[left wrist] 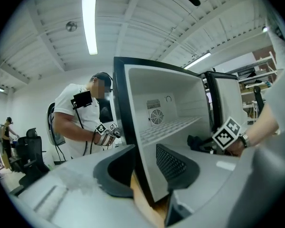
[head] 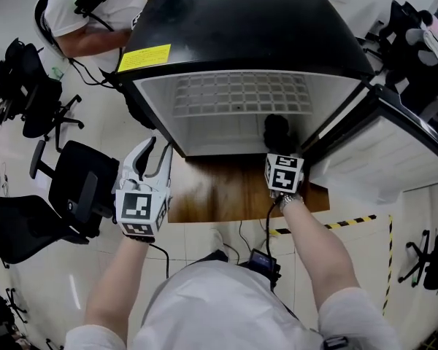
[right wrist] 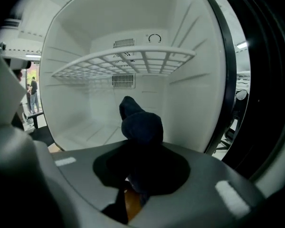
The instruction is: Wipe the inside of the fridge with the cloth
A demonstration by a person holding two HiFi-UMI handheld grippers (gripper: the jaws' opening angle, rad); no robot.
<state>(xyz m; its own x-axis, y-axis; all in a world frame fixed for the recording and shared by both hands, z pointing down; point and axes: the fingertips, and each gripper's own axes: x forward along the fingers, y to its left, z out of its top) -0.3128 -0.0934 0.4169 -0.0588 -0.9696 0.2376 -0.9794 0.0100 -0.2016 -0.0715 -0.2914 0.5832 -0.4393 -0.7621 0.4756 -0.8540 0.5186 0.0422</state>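
Progress: judged early, no surface shown wiped | right gripper [right wrist: 140,175] was clamped on bunched dark blue cloth [right wrist: 141,125], held inside the black, white-lined fridge [head: 241,20], lower right | left gripper [head: 152,155] jaws stood apart, gripping nothing, at near left edge | outstanding: walls, floor, white wire shelf [head: 241,93]

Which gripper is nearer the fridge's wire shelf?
Right. The right gripper, holding the cloth, is in the fridge opening under the shelf; the left gripper is at its left front edge.
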